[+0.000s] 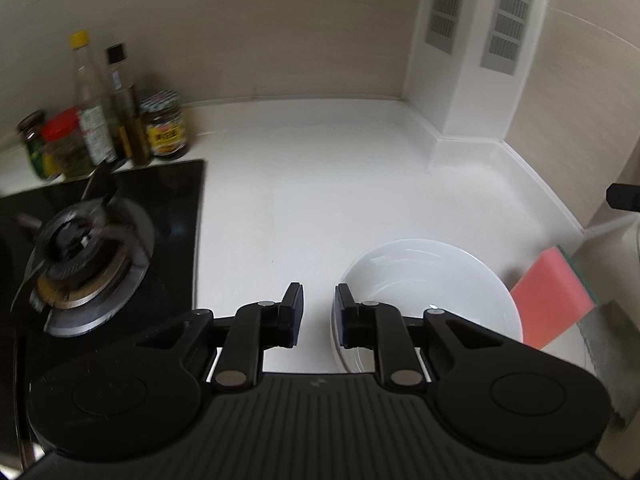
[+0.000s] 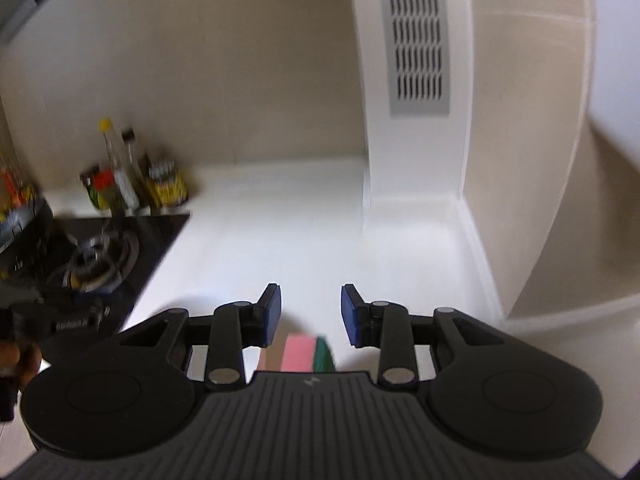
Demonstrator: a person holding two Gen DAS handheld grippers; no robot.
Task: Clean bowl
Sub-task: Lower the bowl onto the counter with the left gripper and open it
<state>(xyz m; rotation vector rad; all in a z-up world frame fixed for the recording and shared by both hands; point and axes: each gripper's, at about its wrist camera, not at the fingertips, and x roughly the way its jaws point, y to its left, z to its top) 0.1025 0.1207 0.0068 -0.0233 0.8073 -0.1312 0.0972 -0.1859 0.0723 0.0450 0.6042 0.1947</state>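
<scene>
Hovering my left gripper (image 1: 319, 314) over the white counter (image 1: 304, 200), jaws parted a modest way, nothing between them. Its right finger (image 1: 345, 316) overlaps the near-left rim of the white bowl (image 1: 432, 284) in the view; can't tell if it touches. The bowl sits toward the counter's near right part, upright, inside looks plain white. Just right of the bowl, a pink sponge (image 1: 550, 296) with a green scrub side, tilted; whether it touches the bowl's rim I can't tell.

My right gripper (image 2: 310, 314) is parted wider, also holding nothing. The same sponge shows below and between its fingers, close to the camera, pink face and green edge visible, not gripped. Bowl not visible in this view.

Further out: black gas hob (image 1: 120, 216) at the counter's left edge with a metal burner (image 1: 80, 248). Behind the hob, in the back left corner, a cluster of sauce bottles and jars (image 1: 104, 120). Back right corner has a white boxed column with grey vent grilles (image 1: 444, 4). Beige tiled wall (image 1: 240, 32) behind. Right wrist view is blurred.
</scene>
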